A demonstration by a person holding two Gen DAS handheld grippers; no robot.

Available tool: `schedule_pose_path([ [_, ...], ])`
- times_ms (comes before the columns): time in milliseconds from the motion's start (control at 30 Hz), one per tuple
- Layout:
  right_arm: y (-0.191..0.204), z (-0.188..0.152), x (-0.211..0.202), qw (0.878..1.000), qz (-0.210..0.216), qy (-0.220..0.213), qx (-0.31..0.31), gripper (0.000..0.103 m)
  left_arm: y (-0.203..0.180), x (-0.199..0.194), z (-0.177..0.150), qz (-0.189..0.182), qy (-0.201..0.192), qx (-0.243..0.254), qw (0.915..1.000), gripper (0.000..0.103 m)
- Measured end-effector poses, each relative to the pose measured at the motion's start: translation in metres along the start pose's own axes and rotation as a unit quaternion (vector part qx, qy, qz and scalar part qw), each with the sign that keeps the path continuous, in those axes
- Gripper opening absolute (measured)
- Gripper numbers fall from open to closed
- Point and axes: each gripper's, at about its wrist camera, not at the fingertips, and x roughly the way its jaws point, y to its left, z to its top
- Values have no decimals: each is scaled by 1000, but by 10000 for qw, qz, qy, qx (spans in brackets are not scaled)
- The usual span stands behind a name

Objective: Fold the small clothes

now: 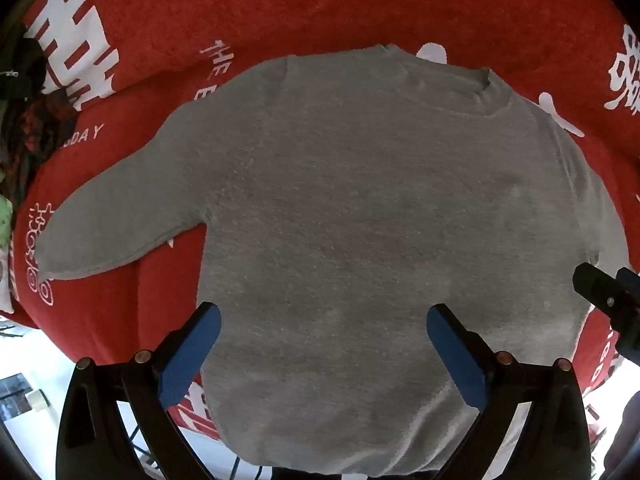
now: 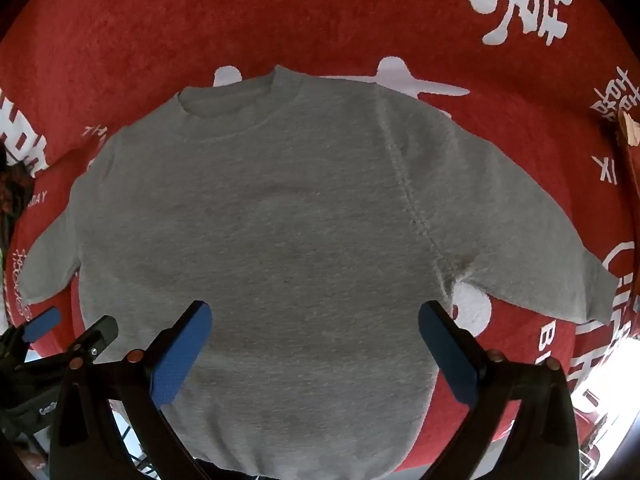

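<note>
A small grey sweatshirt (image 1: 360,208) lies flat and spread out on a red cloth, neck away from me, both sleeves out to the sides; it also shows in the right wrist view (image 2: 280,220). My left gripper (image 1: 323,320) hovers open and empty over the lower body of the shirt. My right gripper (image 2: 315,318) is open and empty over the lower body too, further right. The right gripper's tip shows at the right edge of the left wrist view (image 1: 604,292). The left gripper shows at the lower left of the right wrist view (image 2: 68,332).
The red cloth (image 1: 320,4) with white printed characters and letters covers the work surface and shows in the right wrist view (image 2: 240,12). Dark patterned items (image 1: 28,120) lie at the far left. The surface's near edge and pale floor (image 1: 24,364) show below.
</note>
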Motion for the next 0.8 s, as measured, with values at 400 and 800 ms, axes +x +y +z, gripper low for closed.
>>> schedule_pose_path([
  [400,6,-1,4,10000,13,-56,-9,103,4,-1,0,26,-12,3,10000,103],
  [800,8,-1,1,10000,50,2,24,103,12,-2,-1,56,-31,14,10000,103],
])
